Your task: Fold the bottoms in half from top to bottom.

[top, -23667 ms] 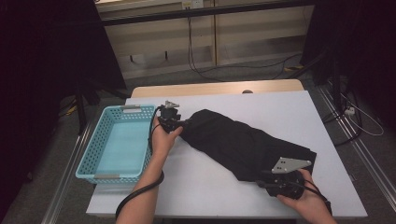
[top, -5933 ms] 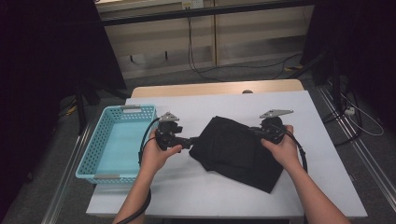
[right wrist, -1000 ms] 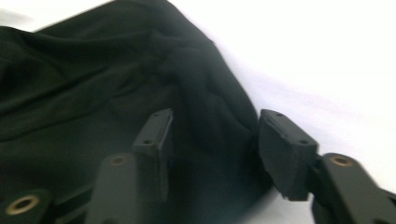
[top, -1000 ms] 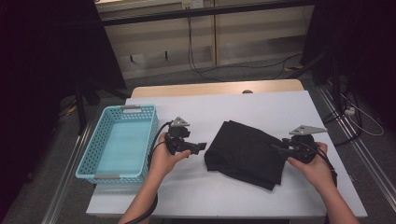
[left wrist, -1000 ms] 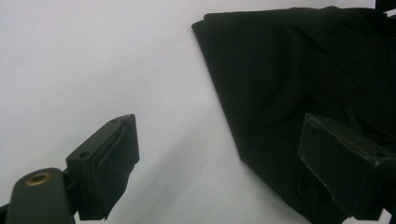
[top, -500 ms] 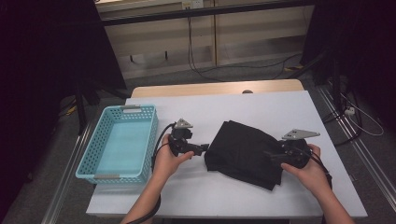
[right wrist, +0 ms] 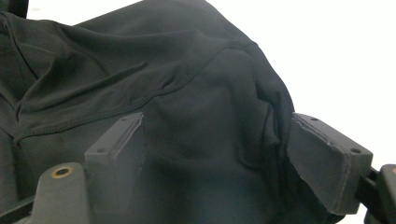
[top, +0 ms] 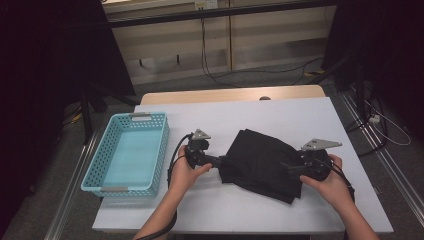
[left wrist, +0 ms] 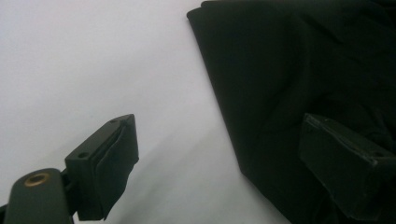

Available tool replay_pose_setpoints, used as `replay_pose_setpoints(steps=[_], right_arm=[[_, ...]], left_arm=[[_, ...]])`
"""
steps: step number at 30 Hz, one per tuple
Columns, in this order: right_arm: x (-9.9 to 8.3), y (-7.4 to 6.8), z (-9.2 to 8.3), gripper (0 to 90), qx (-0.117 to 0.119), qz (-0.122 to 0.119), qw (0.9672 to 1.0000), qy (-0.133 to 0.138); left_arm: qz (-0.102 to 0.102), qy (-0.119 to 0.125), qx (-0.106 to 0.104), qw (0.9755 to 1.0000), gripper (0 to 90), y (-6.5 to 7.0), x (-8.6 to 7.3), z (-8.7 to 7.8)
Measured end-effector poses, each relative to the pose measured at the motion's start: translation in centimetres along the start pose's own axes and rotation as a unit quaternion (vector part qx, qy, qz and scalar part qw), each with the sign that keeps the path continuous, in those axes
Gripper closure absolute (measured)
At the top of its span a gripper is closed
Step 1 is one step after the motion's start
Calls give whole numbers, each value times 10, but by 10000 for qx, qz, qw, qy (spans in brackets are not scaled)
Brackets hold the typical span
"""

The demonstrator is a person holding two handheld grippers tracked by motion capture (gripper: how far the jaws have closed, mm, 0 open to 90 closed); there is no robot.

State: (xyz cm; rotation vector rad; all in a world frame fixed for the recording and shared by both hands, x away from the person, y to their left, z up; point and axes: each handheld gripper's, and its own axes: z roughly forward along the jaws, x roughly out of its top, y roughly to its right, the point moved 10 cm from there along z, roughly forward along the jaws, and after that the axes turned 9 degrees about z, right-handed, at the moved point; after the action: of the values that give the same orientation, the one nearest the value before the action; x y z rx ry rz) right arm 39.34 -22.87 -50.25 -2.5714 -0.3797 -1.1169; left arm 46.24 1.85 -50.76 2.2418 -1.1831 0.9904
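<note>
Right gripper (top: 289,168): jaws had just been opening, stood wide apart; folded cloth edge lay between them in the right gripper view (right wrist: 215,154), pads not pressing on it, so released. Sat at the garment's right end, held by the right hand (top: 327,182).
Left gripper (top: 223,161): jaws wide apart, gripping nothing; in the left gripper view (left wrist: 219,154) one jaw sat over bare table, the other over the garment's edge. Sat at the garment's left edge, held by the left hand (top: 186,172).
Table (top: 280,112): white top, biggest thing in the scene; garment lay on it, slightly right of middle, toward the person's side.
Black garment (top: 265,162): folded into a rough slanted rectangle, flat on the table between the two grippers; seam and loose folds showed in the right gripper view (right wrist: 140,60); a straight folded edge ran beside bare table in the left gripper view (left wrist: 289,60).
Basket (top: 102,187): light blue perforated plastic, well left of the garment at the table's left edge, nothing inside; left gripper between it and the garment.
Grey plates: three-cornered plate on top of each gripper, one left of the garment (top: 201,134), one at its right end (top: 321,144).
Cable (top: 172,167): black, looped from the left gripper along the forearm, left of the garment.
</note>
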Motion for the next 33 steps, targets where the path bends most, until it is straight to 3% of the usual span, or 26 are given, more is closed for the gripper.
replay_pose_setpoints(steps=[4,24,33], right_arm=[[0,-1,0,186,4,-33,10000,-3],[0,4,-3,185,-13,-17,10000,37],[0,6,-5,185,-27,-11,10000,63]], left_arm=[[67,-45,73,9999,124,1,-2,1],[317,-320,4,9990,125,15,-16,0],[421,-356,79,9984,126,21,-24,-4]])
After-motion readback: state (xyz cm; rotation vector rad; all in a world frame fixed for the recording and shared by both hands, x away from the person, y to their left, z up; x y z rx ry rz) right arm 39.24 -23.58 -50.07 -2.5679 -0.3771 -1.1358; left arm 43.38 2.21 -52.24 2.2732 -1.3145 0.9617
